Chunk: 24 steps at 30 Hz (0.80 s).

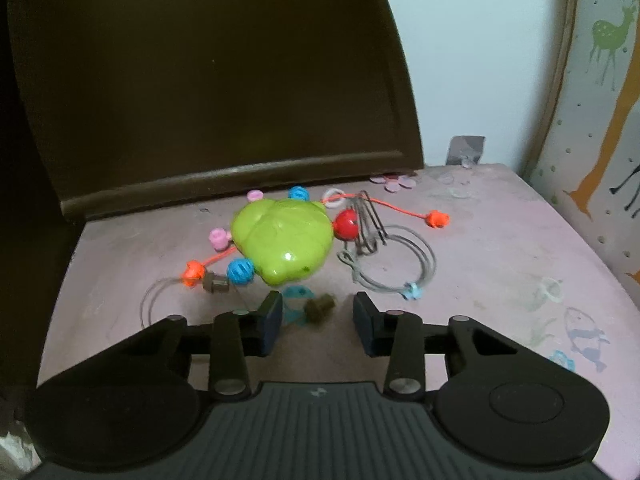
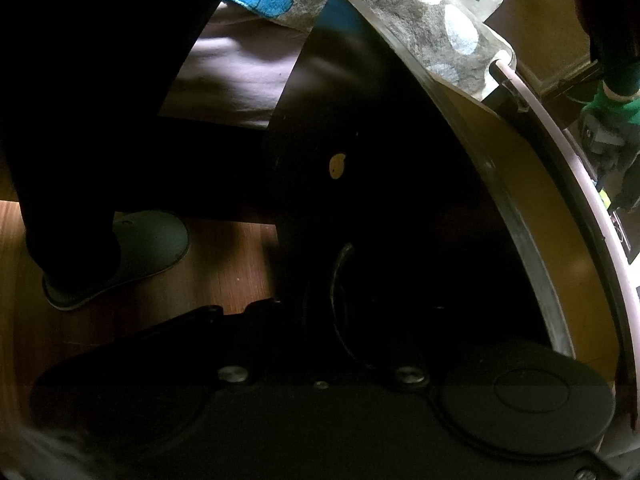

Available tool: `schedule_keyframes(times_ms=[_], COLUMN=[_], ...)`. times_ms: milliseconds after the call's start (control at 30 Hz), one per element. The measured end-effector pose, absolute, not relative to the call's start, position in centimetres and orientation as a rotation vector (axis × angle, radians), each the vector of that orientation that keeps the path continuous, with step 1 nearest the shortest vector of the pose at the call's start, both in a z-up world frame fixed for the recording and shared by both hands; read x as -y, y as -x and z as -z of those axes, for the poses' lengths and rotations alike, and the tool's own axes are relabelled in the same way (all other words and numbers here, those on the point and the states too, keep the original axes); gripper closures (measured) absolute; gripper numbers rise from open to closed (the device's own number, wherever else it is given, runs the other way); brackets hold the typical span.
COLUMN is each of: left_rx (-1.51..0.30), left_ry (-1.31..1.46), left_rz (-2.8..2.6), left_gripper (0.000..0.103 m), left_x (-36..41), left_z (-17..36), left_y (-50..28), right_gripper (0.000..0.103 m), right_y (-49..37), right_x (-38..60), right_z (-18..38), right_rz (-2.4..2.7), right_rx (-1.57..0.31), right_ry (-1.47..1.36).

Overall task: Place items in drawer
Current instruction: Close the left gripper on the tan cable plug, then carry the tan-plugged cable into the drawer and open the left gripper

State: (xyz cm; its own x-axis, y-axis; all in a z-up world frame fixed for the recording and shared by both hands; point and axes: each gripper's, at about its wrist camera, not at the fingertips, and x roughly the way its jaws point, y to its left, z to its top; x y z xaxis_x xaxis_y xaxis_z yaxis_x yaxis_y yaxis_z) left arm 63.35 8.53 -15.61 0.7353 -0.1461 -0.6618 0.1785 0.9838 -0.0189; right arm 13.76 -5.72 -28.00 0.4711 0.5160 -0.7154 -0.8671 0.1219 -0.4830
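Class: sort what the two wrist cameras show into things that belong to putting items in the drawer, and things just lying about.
Job:
green toy
cord loop
dark clips
left gripper

Lying about:
wall hook
slipper
patterned rug

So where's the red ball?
In the left wrist view, the red ball lies on the pink tabletop, touching the green toy's right edge, beside the dark wire clip.

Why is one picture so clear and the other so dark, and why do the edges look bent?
Left wrist view: evenly lit, with a small glare spot on the green toy; the brown bolt near the left claw looks smeared, and the dark headboard bows from fisheye distortion. Right wrist view: mostly shadow, so the right claw's tips cannot be made out; the drawer edge curves the same way.
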Motion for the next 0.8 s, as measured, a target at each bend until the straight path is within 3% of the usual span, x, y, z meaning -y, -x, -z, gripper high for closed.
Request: schedule_keyframes(times_ms=[33,67,100,800], left_rx=[-0.726,-0.730,-0.734,-0.627], left_ry=[-0.039,-0.034,-0.044,0.046], left_rz=[0.177,0.176,0.170,0.230], left_gripper=[0.071,0.085,0.088,0.088], left_x=[-8.6,-8.7,-8.7,-10.5], left_z=[15.6,15.5,15.5,6.7], left_y=[-63.4,-63.4,-63.2,-46.4], right_gripper=[0.088,0.088,0.088,0.090], right_y=[-13.8,-13.8,-13.8,-13.7], right_x=[5.7,5.7,5.7,5.3], right_z=[28.0,28.0,28.0,28.0], right_rz=[-1.054,-1.054,-1.054,-1.041], right_rx=[-0.421,-0.422,-0.421,-0.436], right_ry=[1.014,1.014,1.014,1.027])
